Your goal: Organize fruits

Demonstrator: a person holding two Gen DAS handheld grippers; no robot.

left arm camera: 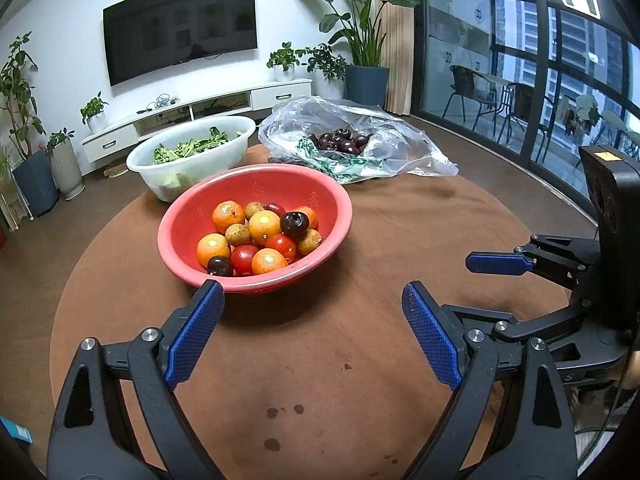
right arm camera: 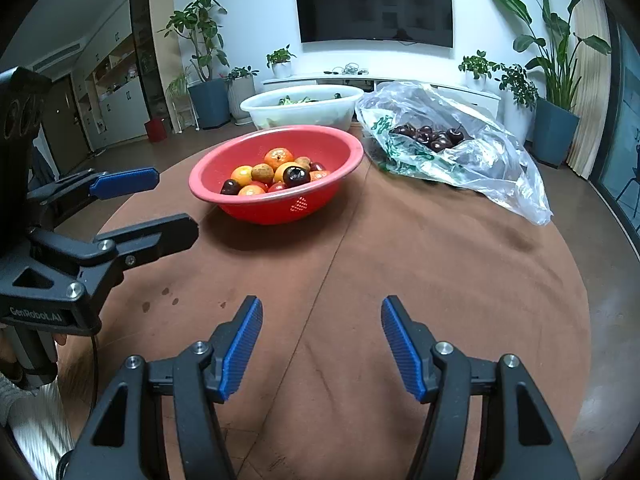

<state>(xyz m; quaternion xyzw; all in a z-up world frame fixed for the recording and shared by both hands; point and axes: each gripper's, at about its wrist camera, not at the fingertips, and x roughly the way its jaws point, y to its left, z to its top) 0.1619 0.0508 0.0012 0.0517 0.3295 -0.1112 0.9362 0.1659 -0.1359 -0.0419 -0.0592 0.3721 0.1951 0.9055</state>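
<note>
Both grippers, left (left arm camera: 312,304) and right (right arm camera: 322,320), hovered with jaws spread and empty near a red bowl (left arm camera: 188,216) of mixed fruit (left arm camera: 260,236).

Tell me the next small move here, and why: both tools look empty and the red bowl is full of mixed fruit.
Probably ease the left tool forward over the red bowl toward the dark cherry on top. Its jaws stand open and empty just short of the rim, that cherry sits exposed, and the other cherries lie in the plastic bag behind.
</note>
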